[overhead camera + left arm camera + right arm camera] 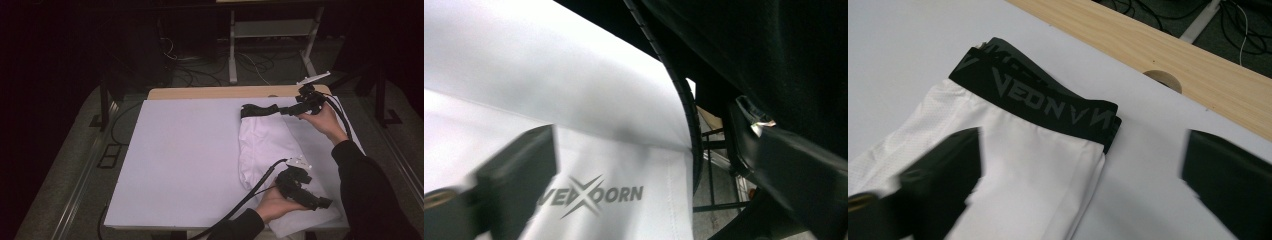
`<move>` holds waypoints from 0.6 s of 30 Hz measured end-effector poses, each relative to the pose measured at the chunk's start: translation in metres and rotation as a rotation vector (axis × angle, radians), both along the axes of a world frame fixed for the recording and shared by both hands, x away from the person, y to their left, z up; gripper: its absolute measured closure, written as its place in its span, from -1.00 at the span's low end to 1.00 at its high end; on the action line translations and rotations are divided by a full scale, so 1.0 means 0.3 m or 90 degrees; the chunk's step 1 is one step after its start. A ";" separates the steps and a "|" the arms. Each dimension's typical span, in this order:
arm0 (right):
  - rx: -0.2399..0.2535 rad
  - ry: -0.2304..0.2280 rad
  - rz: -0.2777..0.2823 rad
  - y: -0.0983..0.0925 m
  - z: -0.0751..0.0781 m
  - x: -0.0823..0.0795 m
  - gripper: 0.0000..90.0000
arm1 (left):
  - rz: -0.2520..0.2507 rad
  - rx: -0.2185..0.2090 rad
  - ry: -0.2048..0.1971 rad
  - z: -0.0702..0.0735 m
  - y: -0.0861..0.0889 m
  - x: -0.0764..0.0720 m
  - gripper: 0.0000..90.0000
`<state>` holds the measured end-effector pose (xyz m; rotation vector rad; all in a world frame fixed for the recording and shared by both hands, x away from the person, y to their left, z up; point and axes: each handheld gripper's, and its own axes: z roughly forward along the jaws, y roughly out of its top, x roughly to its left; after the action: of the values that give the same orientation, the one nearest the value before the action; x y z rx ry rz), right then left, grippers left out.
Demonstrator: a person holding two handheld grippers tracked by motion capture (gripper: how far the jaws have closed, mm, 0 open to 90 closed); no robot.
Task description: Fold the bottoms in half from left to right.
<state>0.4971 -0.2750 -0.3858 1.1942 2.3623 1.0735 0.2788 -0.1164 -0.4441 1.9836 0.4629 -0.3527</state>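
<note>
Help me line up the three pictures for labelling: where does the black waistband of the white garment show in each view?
High view: black waistband at the garment's far end, right of centre, beside the right hand-held gripper.
Left gripper view: not in it; it shows white fabric with a grey printed logo.
Right gripper view: upper centre, lettered, ahead of the open jaws.
Shared landmark: the white table cover.

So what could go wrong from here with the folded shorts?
1. The open left gripper hovers low over the white shorts; a jaw could catch the cloth and undo the fold.
2. The open right gripper sits by the black waistband and could drag it.
3. The left gripper's cable crosses the cloth and might tug it.
</note>
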 end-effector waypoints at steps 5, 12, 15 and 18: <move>0.030 -0.009 -0.005 -0.013 0.017 -0.020 -1.00 | 0.005 0.008 -0.016 0.021 0.034 0.013 -1.00; 0.046 -0.008 0.000 -0.014 0.019 -0.058 -0.98 | 0.045 0.007 -0.034 0.054 0.116 0.042 -1.00; 0.055 -0.004 0.006 -0.016 0.009 -0.074 -0.96 | 0.066 0.013 -0.049 0.067 0.166 0.063 -1.00; 0.059 -0.004 -0.002 -0.019 -0.003 -0.083 -1.00 | 0.086 0.008 -0.052 0.079 0.212 0.087 -1.00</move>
<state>0.4723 -0.2808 -0.3867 1.2239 2.3287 1.1959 0.3049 -0.0528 -0.4204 1.9594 0.5445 -0.1832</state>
